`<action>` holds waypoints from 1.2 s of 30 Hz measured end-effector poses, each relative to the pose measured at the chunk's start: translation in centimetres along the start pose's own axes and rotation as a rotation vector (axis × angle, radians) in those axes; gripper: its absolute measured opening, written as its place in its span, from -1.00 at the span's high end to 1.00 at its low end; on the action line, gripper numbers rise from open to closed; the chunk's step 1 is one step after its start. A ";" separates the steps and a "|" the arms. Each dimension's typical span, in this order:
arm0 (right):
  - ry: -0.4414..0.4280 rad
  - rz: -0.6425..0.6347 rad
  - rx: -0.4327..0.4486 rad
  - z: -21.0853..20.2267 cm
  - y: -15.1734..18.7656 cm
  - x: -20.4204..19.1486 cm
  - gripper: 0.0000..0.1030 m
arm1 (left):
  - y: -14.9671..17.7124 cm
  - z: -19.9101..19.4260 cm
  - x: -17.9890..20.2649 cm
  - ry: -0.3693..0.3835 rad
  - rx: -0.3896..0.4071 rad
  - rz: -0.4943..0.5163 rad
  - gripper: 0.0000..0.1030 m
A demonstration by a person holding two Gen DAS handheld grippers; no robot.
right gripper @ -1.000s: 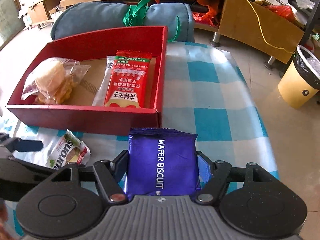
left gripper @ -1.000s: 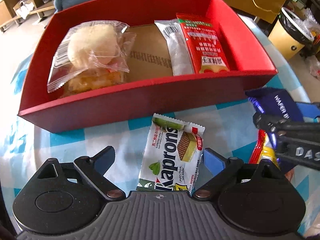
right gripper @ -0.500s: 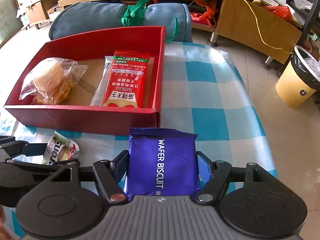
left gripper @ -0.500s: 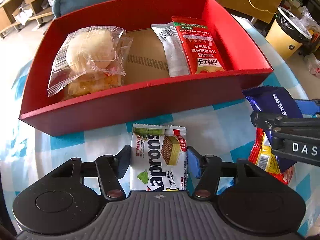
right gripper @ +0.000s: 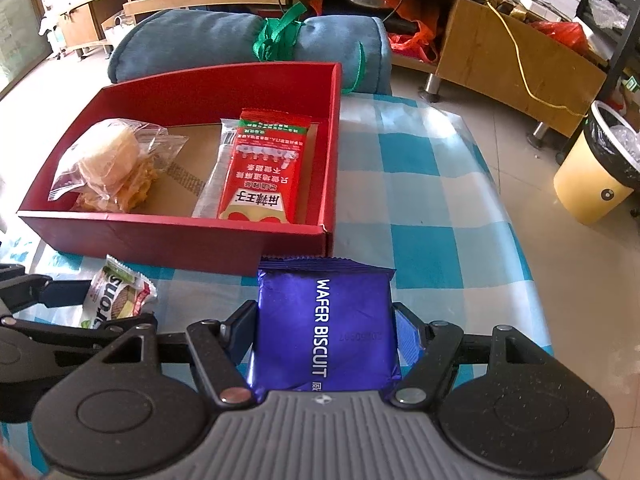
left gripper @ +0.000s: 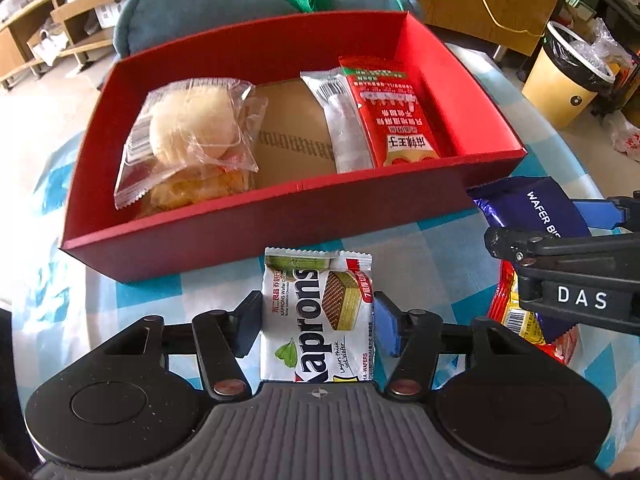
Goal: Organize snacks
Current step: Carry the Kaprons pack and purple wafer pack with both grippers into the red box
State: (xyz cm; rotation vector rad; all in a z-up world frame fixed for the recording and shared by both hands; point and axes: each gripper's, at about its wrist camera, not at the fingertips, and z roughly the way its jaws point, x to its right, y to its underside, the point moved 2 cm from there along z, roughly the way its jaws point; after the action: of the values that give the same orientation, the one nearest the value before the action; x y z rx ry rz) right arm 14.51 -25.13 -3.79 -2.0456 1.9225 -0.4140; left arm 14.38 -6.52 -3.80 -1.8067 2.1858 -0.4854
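Observation:
A red box (left gripper: 280,220) (right gripper: 168,236) stands on the checked tablecloth. It holds a clear-wrapped bun (left gripper: 192,124) (right gripper: 108,156) at the left and a red snack pack (left gripper: 396,120) (right gripper: 264,168) at the right. My left gripper (left gripper: 318,320) is shut on a white Kaprons wafer pack (left gripper: 316,316), held just in front of the box's near wall. My right gripper (right gripper: 326,332) is shut on a purple wafer biscuit pack (right gripper: 324,328) (left gripper: 528,208), near the box's front right corner. The Kaprons pack also shows in the right wrist view (right gripper: 116,296).
A red and yellow snack pack (left gripper: 520,320) lies on the cloth under my right gripper. A rolled blue blanket (right gripper: 240,44) lies behind the box. A yellow waste bin (right gripper: 600,172) stands on the floor at the right. The table's right edge is close.
My left gripper closed on the Kaprons pack, which now sits straight between the fingers and has risen closer to the box. The right gripper kept hold of the purple pack.

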 end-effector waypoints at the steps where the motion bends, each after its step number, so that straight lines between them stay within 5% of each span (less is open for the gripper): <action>1: 0.000 -0.002 0.001 0.0 0.0 -0.1 -0.26 | 0.0 -0.1 0.0 -0.007 0.008 0.006 -0.26; 36: -0.018 -0.037 0.113 -3.8 -1.9 -2.0 -0.26 | -1.5 -3.7 -0.7 -0.030 0.123 0.012 -0.26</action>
State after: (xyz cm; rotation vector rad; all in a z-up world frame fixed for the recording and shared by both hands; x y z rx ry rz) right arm 14.54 -23.13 0.40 -2.0080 1.8109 -0.4989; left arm 14.35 -5.80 0.20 -1.7243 2.0972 -0.5726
